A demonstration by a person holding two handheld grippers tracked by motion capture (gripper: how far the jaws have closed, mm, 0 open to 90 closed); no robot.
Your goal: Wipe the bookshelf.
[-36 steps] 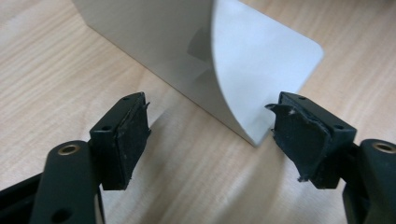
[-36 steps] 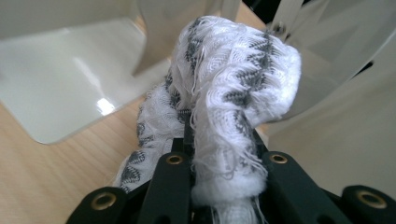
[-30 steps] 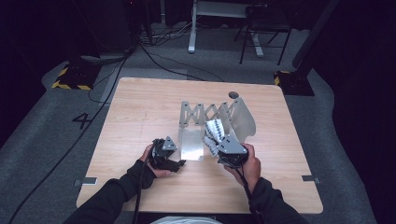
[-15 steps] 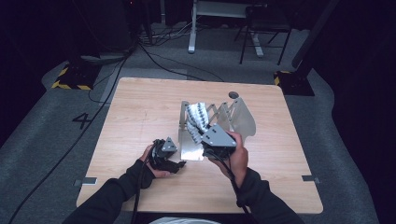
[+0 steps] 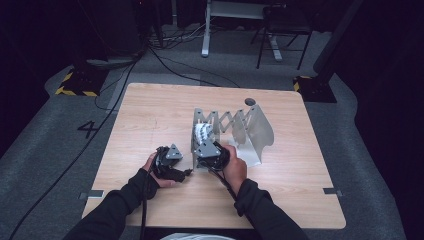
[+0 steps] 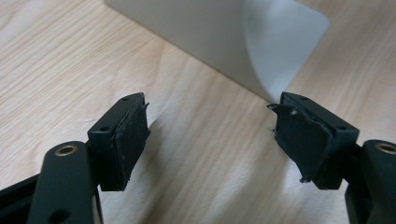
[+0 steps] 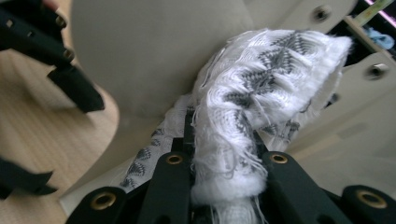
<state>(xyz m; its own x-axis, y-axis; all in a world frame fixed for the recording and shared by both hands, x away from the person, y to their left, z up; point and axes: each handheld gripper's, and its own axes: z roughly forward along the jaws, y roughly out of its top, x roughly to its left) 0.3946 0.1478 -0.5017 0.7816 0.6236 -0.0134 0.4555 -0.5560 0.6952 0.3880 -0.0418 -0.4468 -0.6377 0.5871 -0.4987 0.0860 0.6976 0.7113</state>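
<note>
Now right claw [image 7: 224,186] clamping white cloth [image 7: 261,88], left claw [image 6: 210,140] agape

Overhead camera faces forward; gripper cameras close, sharing the rack [image 5: 232,131]

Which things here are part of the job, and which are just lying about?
In the job: white-and-grey patterned cloth, clamped in the right tongs; metal accordion rack it hangs at; left tongs, open beside the rack.
Lying about: floor cables, chair, the wooden table apart from bearing the rack.
</note>
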